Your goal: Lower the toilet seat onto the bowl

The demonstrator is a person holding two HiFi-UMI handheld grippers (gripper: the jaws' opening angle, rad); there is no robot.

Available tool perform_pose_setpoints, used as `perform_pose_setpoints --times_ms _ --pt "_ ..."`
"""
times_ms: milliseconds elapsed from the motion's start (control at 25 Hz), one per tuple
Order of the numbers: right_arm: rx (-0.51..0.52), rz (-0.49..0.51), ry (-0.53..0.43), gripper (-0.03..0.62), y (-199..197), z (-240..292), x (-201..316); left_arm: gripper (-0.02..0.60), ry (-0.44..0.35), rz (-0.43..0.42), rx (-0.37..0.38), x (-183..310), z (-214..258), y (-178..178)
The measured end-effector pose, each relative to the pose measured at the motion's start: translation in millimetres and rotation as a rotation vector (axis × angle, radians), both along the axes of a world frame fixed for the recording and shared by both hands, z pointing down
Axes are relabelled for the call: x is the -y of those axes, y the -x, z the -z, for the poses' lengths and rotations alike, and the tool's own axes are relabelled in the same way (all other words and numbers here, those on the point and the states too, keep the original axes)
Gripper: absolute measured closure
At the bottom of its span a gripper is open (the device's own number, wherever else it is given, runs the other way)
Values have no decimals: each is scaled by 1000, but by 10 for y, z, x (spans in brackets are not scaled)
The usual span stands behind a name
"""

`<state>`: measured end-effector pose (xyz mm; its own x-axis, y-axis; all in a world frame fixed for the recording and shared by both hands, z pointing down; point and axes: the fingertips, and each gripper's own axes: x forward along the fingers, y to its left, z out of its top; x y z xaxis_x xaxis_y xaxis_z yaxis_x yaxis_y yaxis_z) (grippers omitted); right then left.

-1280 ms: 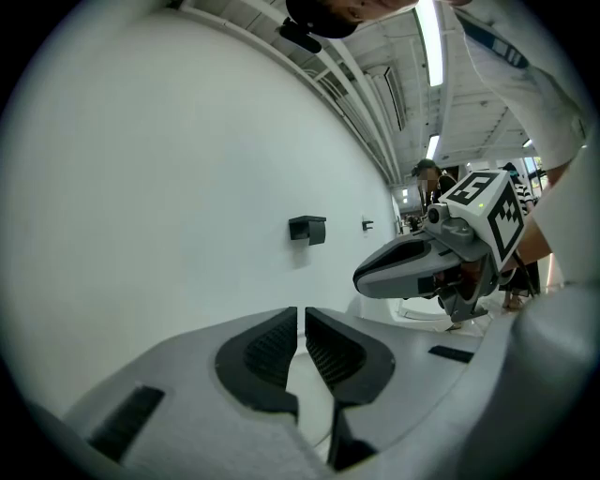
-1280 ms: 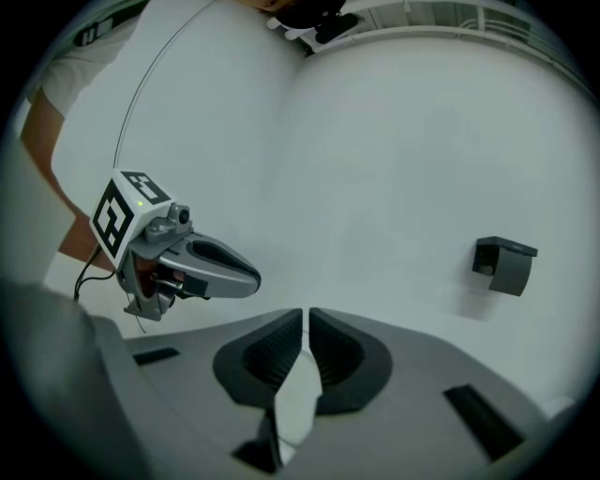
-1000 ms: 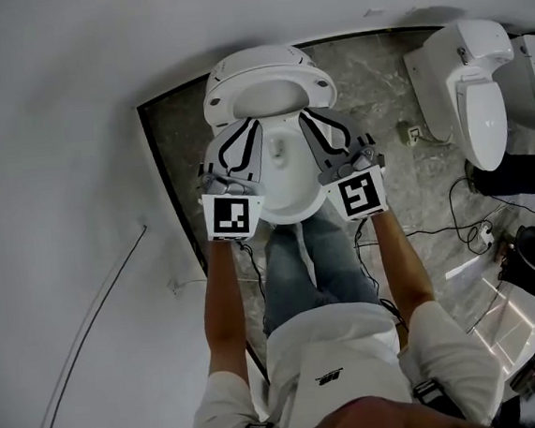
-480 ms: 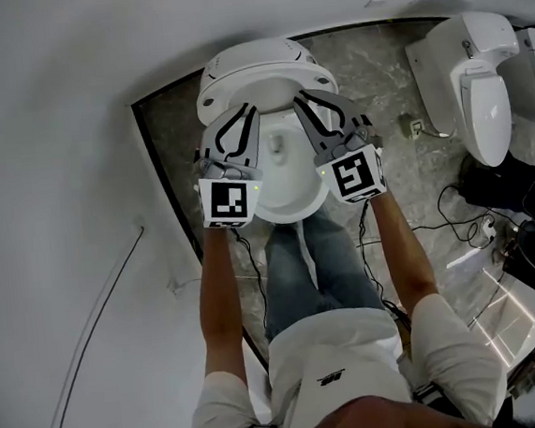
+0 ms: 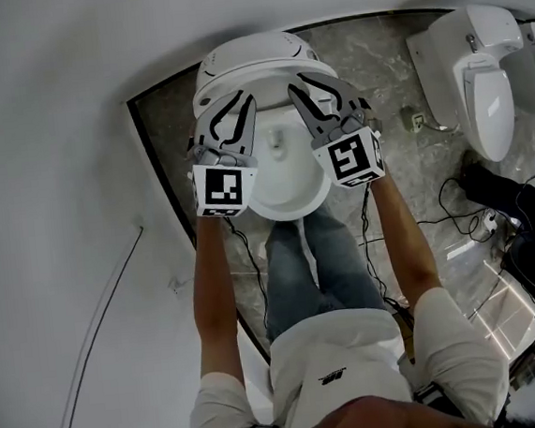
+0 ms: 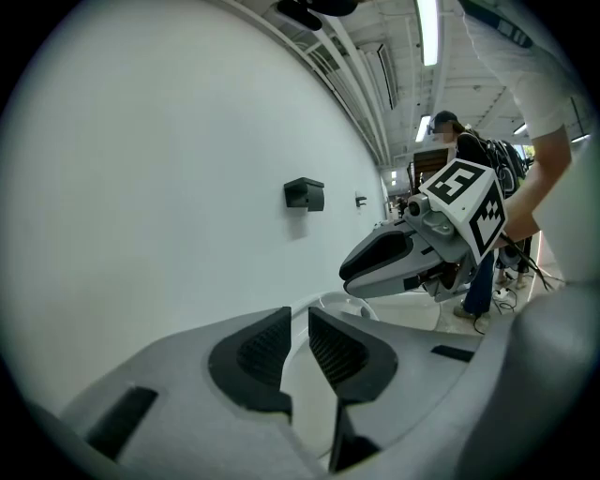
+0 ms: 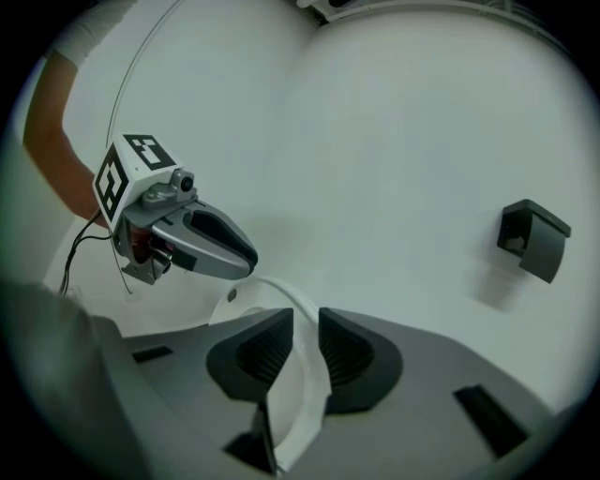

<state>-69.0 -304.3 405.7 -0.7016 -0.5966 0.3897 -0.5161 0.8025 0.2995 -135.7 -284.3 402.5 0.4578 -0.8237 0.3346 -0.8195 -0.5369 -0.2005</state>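
A person stands over the bowl [image 5: 295,201] of a white toilet, a hand-held gripper reaching in on each side. The toilet seat [image 7: 306,380] is at the back of the bowl, apparently raised and not yet lying on the rim.

The fingers of the left gripper [image 6: 298,314] are opening from a narrow gap, and a pale white surface, apparently the seat's side, shows in the slit between them. The fingers of the right gripper [image 7: 306,314] are opening wider. The seat's thin curved edge runs between them with clear space on both sides, so neither pair grips it.

The seat looks like a rigid, glossy plastic ring. It is probably light, slick under ribbed pads, and likely to swing on its hinge and slam if let go. The best hold appears to be its two side edges, one gripper on each, well forward of the hinge at the back of the bowl.

Inside the bowl only its own white interior shows, and whether water stands in it cannot be made out. Right of the bowl a second toilet [image 5: 478,56] stands on the marbled floor, with cables [image 5: 464,203] trailing beside it. A black wall fixture [image 7: 532,239] hangs on the white wall behind the bowl.
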Motion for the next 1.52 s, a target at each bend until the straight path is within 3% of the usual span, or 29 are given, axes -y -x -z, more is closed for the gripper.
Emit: perform_pose_setpoints --times_ms 80,640,1120,1520 --pt "-9 8 -7 505 30 -11 45 486 7 -2 3 36 -22 -2" --pt "-112 34 -38 473 263 -218 229 472 5 -8 13 101 -67 104" --pt "-105 25 -51 465 297 -222 247 462 38 6 6 83 -216 182" --pt "-84 14 -51 473 253 -173 137 439 54 -6 60 107 -307 207"
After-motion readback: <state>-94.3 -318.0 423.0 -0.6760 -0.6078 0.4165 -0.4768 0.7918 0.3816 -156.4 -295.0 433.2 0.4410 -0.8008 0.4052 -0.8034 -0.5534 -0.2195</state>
